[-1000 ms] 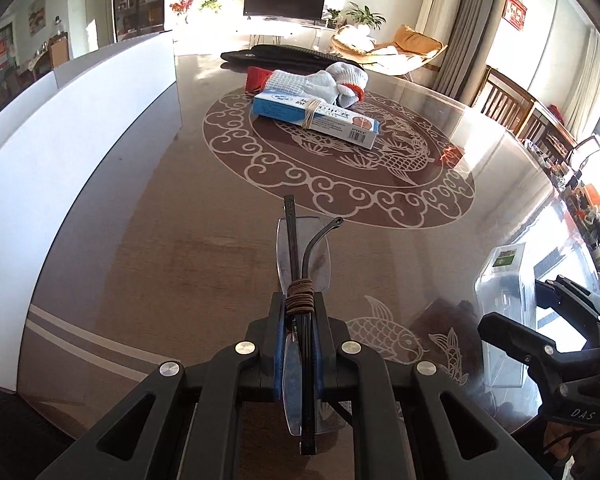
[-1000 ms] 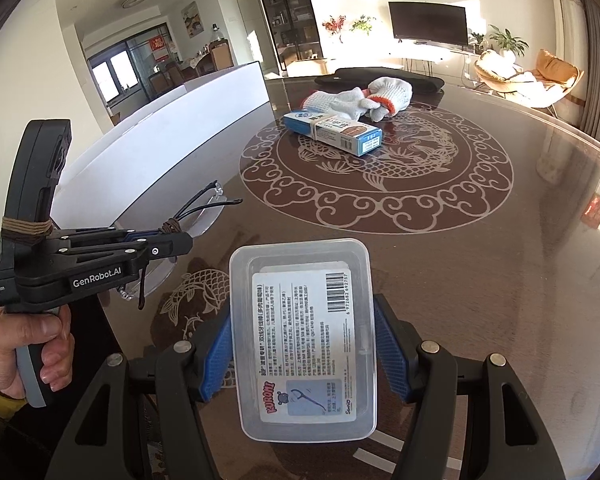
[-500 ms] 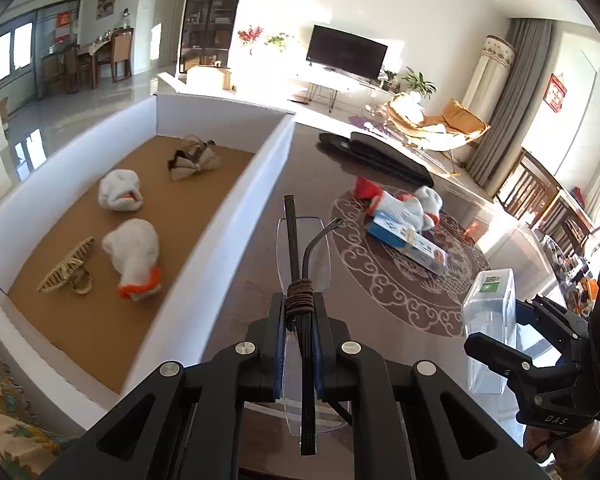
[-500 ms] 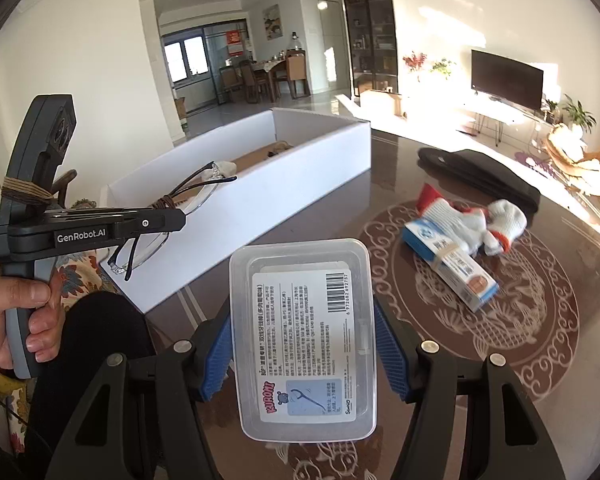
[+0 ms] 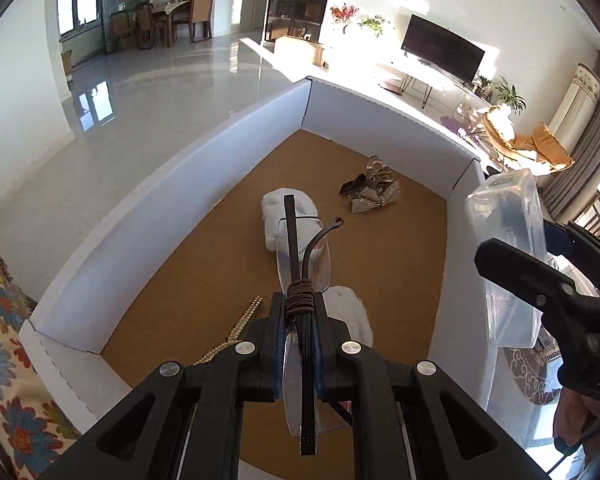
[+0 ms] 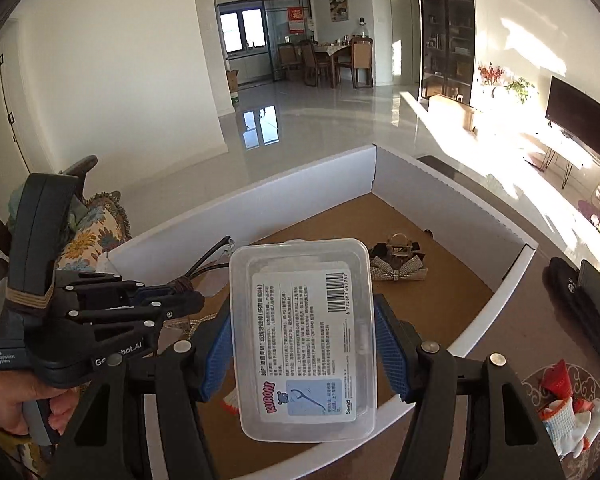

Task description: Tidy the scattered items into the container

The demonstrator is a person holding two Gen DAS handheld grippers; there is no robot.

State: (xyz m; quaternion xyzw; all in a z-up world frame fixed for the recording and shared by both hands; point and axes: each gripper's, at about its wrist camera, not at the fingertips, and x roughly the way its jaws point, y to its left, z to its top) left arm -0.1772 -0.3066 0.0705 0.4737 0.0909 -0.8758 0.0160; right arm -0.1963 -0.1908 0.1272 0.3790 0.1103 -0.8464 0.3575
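Observation:
My left gripper (image 5: 298,344) is shut on folded rimless glasses (image 5: 302,256) bound with a brown cord, held above the brown floor of the white box (image 5: 172,184). My right gripper (image 6: 304,356) is shut on a clear plastic floss box (image 6: 304,332) with a printed label, held over the box's near wall (image 6: 484,324). The right gripper and floss box also show in the left wrist view (image 5: 508,248); the left gripper shows in the right wrist view (image 6: 140,312). White gloves (image 5: 288,216) lie below the glasses.
In the box lie a sparkly bow clip (image 5: 374,192), a second white glove (image 5: 348,316) and a beaded hair clip (image 5: 240,328). White-and-red gloves (image 6: 568,416) lie on the patterned table at right, beside a black case (image 6: 592,308). A floral cushion (image 5: 4,360) sits left.
Both grippers have swung left from above the table to over the white box, carrying the glasses and the floss box. Both grips are unchanged.

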